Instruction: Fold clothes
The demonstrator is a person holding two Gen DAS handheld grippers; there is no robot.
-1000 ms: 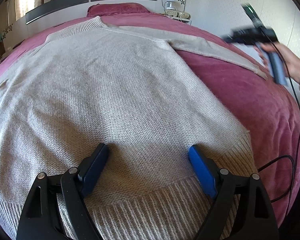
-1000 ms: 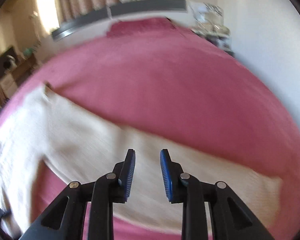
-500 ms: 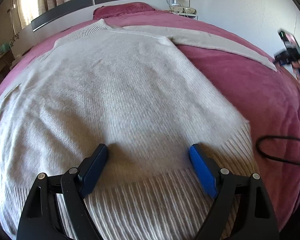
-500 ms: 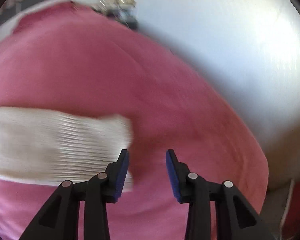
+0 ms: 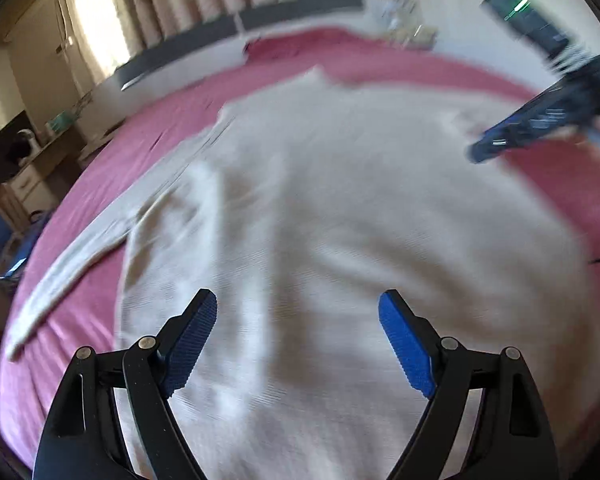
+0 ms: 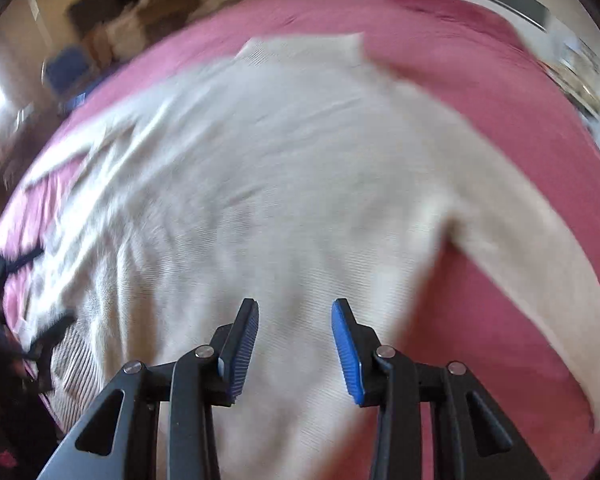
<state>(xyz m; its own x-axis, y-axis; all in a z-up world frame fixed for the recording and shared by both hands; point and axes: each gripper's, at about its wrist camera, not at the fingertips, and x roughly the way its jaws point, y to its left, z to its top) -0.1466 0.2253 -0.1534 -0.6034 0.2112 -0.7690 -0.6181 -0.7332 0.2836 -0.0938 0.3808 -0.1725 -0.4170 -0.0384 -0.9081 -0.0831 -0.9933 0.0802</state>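
A beige knitted sweater lies spread flat across the middle of the bed, its collar toward the headboard end and its ribbed hem toward the foot edge. The left gripper hangs over the lower body of the sweater with its jaws wide apart and nothing between them; whether the tips touch the knit cannot be told. The right gripper hovers over the sweater's body too, jaws parted to a moderate gap and empty. In the left wrist view it shows near the bed's right edge, blurred, above the sleeve on that side.

A second ago the right gripper's view was over the outstretched sleeve and its jaws stood closer together; half a second ago it faced the cuff and the wall beyond the bed. Now it faces the torso, with that sleeve running toward the right edge. The left view has swung as well: the hem ribbing that filled its lower part is out of sight, and the other sleeve now shows toward the left edge.

The sweater is a fine, soft knit, lightly rumpled. The bed cover is plush, rose-pink. The finger pads are ridged blue on black arms.
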